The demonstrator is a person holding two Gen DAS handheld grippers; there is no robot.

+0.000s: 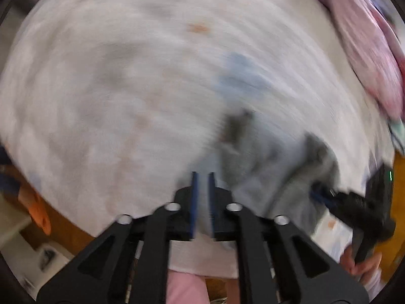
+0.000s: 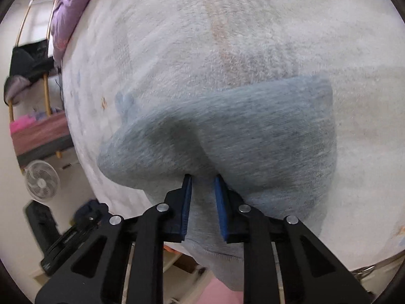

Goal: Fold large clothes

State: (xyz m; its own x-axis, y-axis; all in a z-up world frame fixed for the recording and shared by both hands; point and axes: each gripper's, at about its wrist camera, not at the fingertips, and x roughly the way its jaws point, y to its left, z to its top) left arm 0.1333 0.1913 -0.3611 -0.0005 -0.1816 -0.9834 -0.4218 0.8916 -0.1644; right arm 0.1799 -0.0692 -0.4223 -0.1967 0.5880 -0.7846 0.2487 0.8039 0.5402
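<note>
Grey-blue knit garment bunched, hem pinched in right gripper.

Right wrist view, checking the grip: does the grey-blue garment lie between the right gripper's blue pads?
Yes, the grey-blue garment bunches up and runs between the right gripper pads.

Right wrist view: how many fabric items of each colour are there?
Grey-blue garment: 1
White bed cover: 1
Purple quilt: 1
Total: 3
</note>
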